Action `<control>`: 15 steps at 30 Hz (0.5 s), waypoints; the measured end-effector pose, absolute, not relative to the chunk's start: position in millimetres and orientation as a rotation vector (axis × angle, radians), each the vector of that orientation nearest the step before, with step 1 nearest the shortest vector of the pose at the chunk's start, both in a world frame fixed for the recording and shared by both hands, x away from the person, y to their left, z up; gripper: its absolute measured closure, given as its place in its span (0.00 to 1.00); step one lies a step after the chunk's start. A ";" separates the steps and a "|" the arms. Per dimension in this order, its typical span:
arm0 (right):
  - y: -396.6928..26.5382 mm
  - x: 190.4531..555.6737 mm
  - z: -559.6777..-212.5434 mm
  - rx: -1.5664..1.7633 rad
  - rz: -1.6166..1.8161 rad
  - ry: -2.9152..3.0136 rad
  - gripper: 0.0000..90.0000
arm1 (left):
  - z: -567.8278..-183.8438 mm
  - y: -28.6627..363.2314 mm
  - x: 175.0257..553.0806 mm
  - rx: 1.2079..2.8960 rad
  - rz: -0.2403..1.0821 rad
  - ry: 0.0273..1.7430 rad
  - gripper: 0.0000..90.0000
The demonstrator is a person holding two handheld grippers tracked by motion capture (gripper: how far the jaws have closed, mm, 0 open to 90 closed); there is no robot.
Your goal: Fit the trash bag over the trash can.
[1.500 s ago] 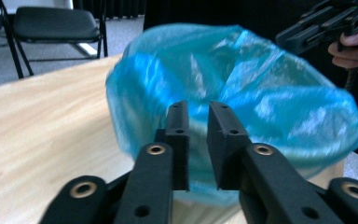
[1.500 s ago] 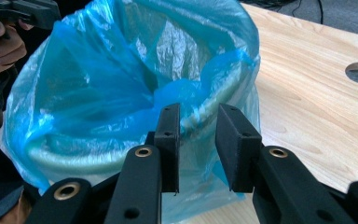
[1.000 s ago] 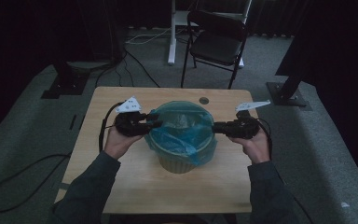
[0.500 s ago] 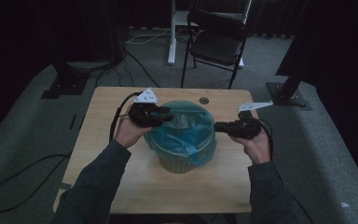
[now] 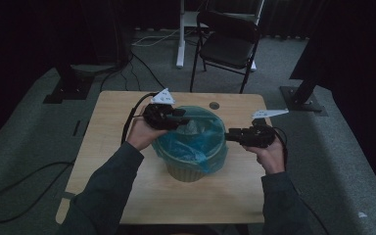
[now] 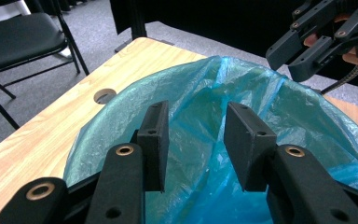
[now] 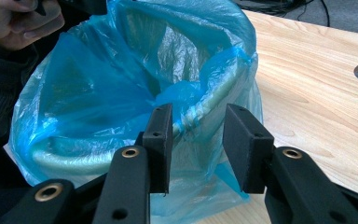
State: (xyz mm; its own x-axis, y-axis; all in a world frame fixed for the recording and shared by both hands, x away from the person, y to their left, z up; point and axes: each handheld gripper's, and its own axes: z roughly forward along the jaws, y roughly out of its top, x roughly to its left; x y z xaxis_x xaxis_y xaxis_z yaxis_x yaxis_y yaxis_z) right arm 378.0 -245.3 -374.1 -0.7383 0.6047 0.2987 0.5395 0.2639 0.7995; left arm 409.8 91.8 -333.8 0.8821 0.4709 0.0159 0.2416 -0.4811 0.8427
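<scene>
In the high view a bin [image 5: 190,159] stands near the middle of the table [image 5: 107,142], with a blue bag [image 5: 192,142] laid into it; the bag mouth is folded over the rim on most of the circle, so the lining looks to me mostly done. The left gripper [image 5: 180,117] is at about 10 o'clock of the bin, its tips over the bag edge; the right gripper [image 5: 228,135] is at 3 o'clock, just beside the rim. A chair [image 5: 227,46] stands well behind the table, at 12 o'clock.

In the left gripper view the jaws stand apart, about half open, and have just been opening a little more; between them I see the bag film [image 6: 200,126], but the pads do not press on it, so nothing is held. The bag is spread wide here and hangs loose inside; the other gripper [image 6: 307,51] is at 1 o'clock, beyond the far rim.

In the right gripper view the jaws have just been opening and stand clearly apart; the rim [image 7: 200,112] with the bag over it lies beyond the gap, and the pads touch nothing. At this side the bag is bunched in a fold at the rim, and below it the film hangs slack on the outside wall.

My judgement: the bag is in and over the rim; what is left is to pull the bunched side flat and to press the loose film down inside.
</scene>
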 end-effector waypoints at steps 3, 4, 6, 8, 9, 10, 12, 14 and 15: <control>-246.1 377.8 -375.6 1.106 1.507 2.444 0.68 | -333.2 88.9 411.7 2.103 0.297 0.506 0.67; -246.4 377.8 -376.3 1.107 1.508 2.443 0.68 | -333.3 87.6 412.2 2.102 0.297 0.506 0.67; -247.1 377.7 -377.7 1.110 1.510 2.440 0.68 | -333.8 85.5 413.3 2.104 0.292 0.506 0.67; -248.2 377.5 -378.6 1.111 1.508 2.440 0.68 | -334.3 84.6 413.9 2.107 0.289 0.505 0.67; -248.6 377.2 -378.9 1.115 1.510 2.436 0.68 | -335.5 82.7 414.8 2.109 0.289 0.507 0.67; -249.1 377.0 -379.0 1.118 1.511 2.437 0.67 | -335.9 81.9 415.4 2.114 0.289 0.506 0.67; -250.1 376.8 -379.5 1.115 1.513 2.440 0.67 | -336.8 80.7 416.7 2.114 0.287 0.508 0.67; -250.4 376.6 -380.5 1.113 1.513 2.445 0.67 | -337.5 79.7 417.3 2.113 0.279 0.508 0.67; -250.4 376.5 -381.1 1.113 1.511 2.448 0.67 | -337.9 79.3 417.7 2.114 0.277 0.505 0.67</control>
State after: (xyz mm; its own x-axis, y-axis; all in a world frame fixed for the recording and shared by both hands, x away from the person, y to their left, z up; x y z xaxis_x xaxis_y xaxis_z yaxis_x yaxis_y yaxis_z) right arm 376.5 -250.4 -381.1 -0.7381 0.6002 0.3083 0.5445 0.2601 0.7974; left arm 417.7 79.3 -337.9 0.8905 0.4549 0.0055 0.2489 -0.4972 0.8312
